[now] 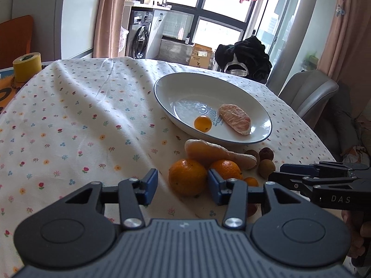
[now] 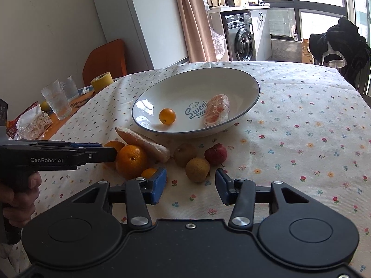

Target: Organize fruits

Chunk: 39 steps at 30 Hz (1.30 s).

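While both grippers hang low over the flowered tablecloth (image 2: pixel 301 120), neither one grips anything: the left gripper (image 1: pixel 183 186) has its blue pads spread wide, with a large orange (image 1: pixel 187 177) sitting on the cloth just ahead of the gap, and the right gripper (image 2: pixel 191 186) is likewise spread apart, a brownish round fruit (image 2: pixel 197 169) lying just in front of it. Beside that fruit sit a second brown one (image 2: pixel 184 154) and a small red fruit (image 2: pixel 215 154). Further left lie another orange (image 2: pixel 131 161), a tiny orange fruit (image 2: pixel 149 173) and a peeled citrus segment (image 2: pixel 143 143), close together. Behind them, the white plate (image 2: pixel 231 78) already holds a small round orange fruit (image 2: pixel 167 116) and a wrapped peeled segment (image 2: pixel 216 113), apart from each other.
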Each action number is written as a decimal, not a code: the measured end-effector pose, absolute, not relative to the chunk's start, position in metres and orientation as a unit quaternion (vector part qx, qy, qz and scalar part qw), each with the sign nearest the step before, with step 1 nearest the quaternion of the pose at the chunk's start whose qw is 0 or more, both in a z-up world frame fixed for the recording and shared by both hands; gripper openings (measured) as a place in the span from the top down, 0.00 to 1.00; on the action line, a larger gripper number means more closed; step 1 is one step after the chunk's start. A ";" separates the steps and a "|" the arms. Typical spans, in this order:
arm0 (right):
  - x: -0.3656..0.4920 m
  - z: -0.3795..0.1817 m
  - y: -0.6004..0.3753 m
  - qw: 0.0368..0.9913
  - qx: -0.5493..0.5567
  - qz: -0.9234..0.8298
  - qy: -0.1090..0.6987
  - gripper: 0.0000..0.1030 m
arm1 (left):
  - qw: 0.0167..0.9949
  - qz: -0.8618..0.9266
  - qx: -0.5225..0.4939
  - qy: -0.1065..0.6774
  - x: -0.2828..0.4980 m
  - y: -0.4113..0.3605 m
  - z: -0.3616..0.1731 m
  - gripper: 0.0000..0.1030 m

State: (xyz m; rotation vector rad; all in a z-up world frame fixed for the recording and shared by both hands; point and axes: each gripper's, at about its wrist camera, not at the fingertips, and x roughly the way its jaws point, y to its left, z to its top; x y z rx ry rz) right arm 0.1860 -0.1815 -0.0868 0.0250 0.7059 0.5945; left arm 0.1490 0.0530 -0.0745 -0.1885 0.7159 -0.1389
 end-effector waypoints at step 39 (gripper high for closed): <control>0.191 -0.070 -0.192 0.908 0.010 0.276 0.315 0.80 | 0.938 -0.064 -0.120 0.319 0.139 0.056 -0.034 0.90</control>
